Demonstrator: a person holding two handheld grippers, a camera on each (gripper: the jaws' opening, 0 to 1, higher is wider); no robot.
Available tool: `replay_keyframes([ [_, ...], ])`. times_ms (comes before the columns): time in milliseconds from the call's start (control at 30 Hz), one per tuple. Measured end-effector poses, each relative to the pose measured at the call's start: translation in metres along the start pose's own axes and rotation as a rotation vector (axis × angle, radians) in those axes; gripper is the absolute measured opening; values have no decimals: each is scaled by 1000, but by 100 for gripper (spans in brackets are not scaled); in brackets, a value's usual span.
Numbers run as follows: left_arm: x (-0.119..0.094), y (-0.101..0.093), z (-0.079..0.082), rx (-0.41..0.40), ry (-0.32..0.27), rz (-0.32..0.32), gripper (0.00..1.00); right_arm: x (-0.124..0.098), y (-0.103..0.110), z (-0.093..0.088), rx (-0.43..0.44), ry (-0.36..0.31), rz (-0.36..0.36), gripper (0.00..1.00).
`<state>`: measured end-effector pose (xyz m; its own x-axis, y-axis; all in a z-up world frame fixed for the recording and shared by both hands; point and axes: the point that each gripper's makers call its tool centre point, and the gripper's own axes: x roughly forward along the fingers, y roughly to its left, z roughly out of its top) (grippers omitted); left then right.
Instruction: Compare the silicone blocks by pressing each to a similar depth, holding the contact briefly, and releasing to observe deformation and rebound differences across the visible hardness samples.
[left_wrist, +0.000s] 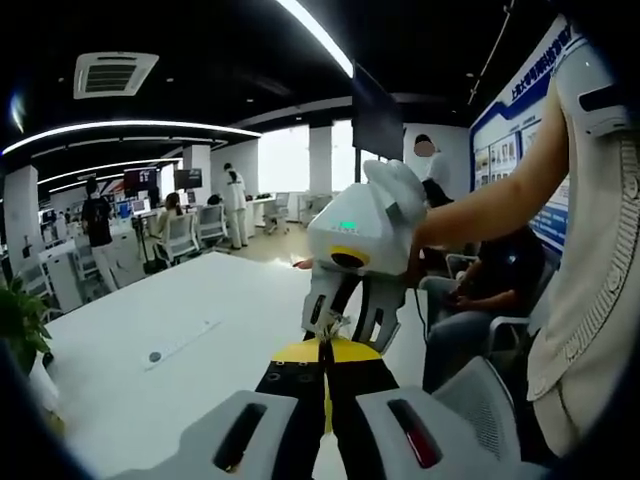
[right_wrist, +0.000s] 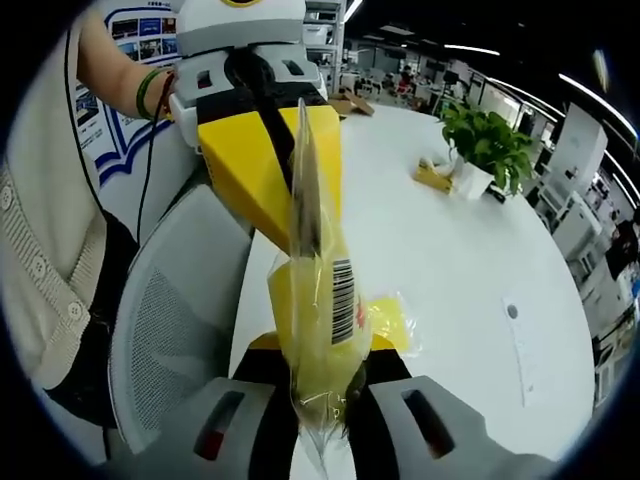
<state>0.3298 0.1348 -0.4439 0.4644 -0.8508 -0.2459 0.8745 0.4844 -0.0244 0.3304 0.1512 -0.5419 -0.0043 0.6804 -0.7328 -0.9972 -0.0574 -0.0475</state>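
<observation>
A yellow silicone block in a clear plastic bag (right_wrist: 318, 300) with a barcode label hangs between my two grippers, above the white table's edge. In the right gripper view my right gripper (right_wrist: 320, 390) is shut on the lower end of the bag. At the top of that view my left gripper (right_wrist: 280, 150) pinches the yellow part (right_wrist: 240, 165). In the left gripper view my left gripper (left_wrist: 325, 368) is shut on the yellow block (left_wrist: 345, 350). Facing it, my right gripper (left_wrist: 350, 322), held by a gloved hand, grips the bag's clear edge.
The white table (left_wrist: 180, 320) carries a thin strip (left_wrist: 185, 343), a potted plant (right_wrist: 485, 140) and a small yellow item (right_wrist: 432, 178). A grey mesh chair (right_wrist: 170, 310) stands at the table's edge. A seated person (left_wrist: 490, 290) is close behind it. Others stand far back.
</observation>
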Motion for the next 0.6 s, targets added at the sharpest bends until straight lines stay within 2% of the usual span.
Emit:
replay_keyframes([
  [333, -1, 1, 1, 29, 1, 21, 0, 0, -1, 2, -9, 0, 11, 9],
  [600, -4, 2, 0, 22, -2, 22, 0, 3, 0, 4, -9, -1, 19, 10],
])
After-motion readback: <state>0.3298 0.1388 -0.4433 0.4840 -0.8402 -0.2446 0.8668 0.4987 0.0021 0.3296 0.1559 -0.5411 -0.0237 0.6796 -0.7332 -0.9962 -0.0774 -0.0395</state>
